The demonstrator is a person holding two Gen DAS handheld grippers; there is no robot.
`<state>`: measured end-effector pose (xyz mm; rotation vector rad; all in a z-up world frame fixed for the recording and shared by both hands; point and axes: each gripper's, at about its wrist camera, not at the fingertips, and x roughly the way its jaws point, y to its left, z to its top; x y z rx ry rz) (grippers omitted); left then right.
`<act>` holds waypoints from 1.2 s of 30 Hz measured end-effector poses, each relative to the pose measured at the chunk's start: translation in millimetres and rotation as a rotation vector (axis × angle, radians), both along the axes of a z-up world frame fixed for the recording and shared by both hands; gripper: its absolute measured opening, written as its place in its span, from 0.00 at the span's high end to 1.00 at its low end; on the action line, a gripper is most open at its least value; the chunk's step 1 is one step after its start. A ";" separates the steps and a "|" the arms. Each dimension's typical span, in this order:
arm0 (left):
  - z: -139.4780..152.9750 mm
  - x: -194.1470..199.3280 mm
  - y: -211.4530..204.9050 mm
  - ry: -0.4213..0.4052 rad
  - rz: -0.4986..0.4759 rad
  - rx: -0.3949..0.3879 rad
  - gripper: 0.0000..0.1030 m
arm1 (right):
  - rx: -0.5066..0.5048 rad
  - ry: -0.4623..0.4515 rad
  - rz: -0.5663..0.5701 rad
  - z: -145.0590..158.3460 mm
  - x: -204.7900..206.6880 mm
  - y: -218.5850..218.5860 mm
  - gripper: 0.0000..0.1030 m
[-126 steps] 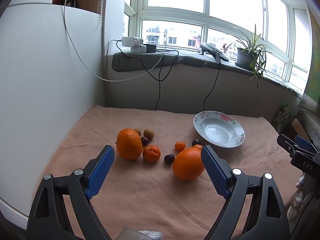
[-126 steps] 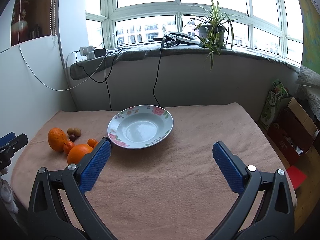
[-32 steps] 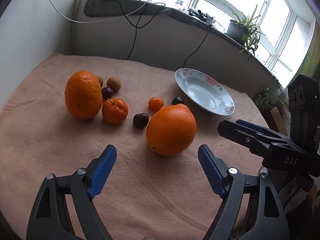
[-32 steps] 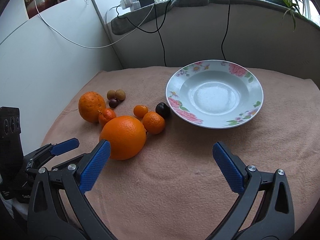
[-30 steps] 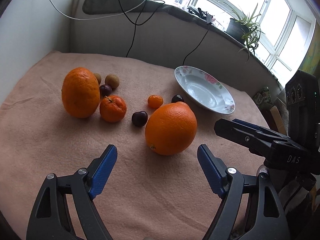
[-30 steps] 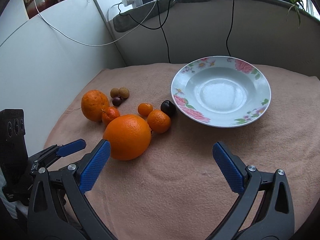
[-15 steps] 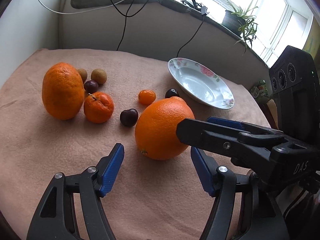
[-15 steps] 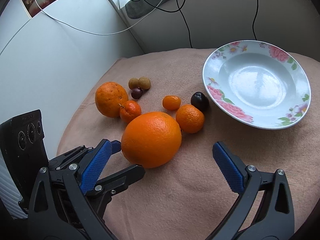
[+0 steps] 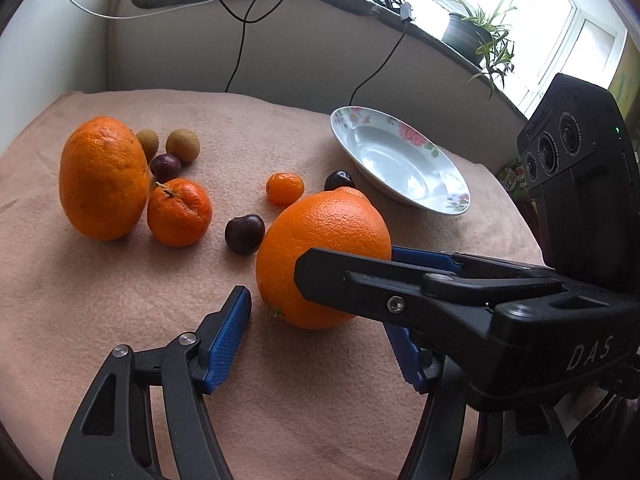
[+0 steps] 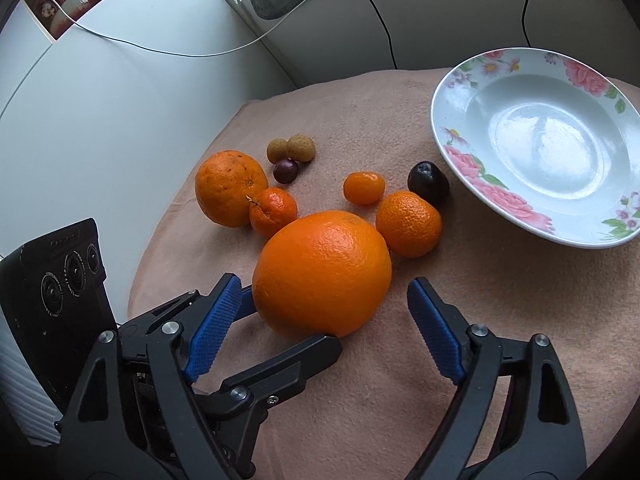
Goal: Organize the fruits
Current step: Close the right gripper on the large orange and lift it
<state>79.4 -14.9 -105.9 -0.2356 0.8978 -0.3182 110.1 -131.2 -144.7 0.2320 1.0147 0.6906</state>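
Pink cloth (image 10: 400, 128) | both tongs closing, unclamped, crowd big orange (image 10: 322, 272) | mandarin (image 10: 409, 224) seemingly touching | plate (image 10: 452, 136) near

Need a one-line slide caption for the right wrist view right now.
Both tongs, right and left, jaws just closing, converge on the big orange beside the empty floral plate; neither grips it yet.

Mandarin (image 10: 409, 224) blocks behind big orange (image 10: 322, 274); right side clear.

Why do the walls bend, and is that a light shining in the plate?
Both views are fisheye, so straight edges curve. Left wrist view: the windows are blown out white. Right wrist view: window glare on the floral plate, corners dark, large orange sharp.
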 end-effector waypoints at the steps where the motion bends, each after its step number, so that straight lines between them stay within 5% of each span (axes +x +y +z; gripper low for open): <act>1: -0.1 0.3 -0.5 -0.002 -0.001 0.003 0.36 | 0.003 0.004 0.000 -0.9 0.6 -0.4 0.15; 8: -0.9 4.2 -3.4 -0.013 -0.013 0.011 0.40 | 0.012 0.016 0.018 -4.2 0.3 0.6 0.27; 36: 19.6 -3.6 -21.6 -0.106 -0.044 0.051 0.43 | -0.062 -0.183 -0.017 27.7 -26.4 -12.7 0.29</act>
